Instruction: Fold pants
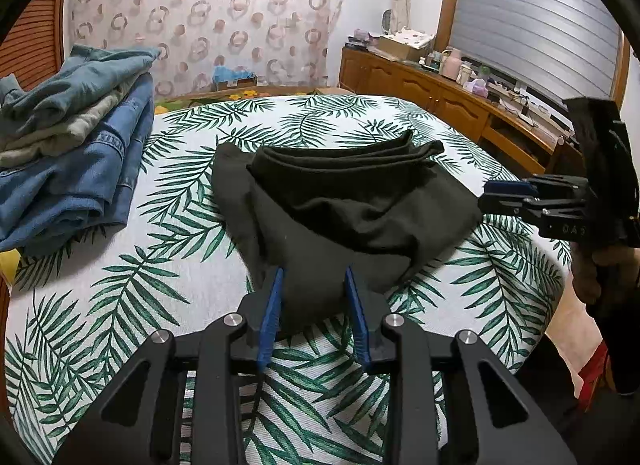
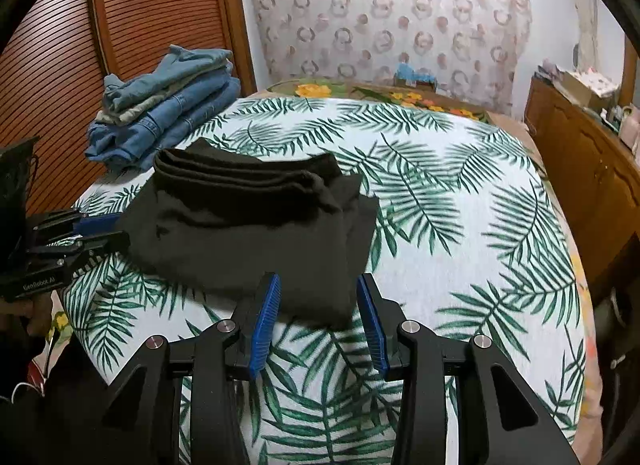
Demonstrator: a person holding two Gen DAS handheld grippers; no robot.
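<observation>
Two grippers: left gripper and right gripper are hovering with blue fingers spread apart, gripping nothing.
Pants: black pants are lying folded mid-bed, their near edge sitting between each gripper's tips.
Bedspread: palm-leaf cover is stretching beneath.
Background: folded jeans stack is resting near a wooden slatted door.

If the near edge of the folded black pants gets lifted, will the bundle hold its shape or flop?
The folded black fabric pants would probably flop: the near flap drapes limp between the left gripper fingers. The stacked folds at the back look loose, so they may slide apart. Likely light, barely denting the leaf-print bedspread.
</observation>
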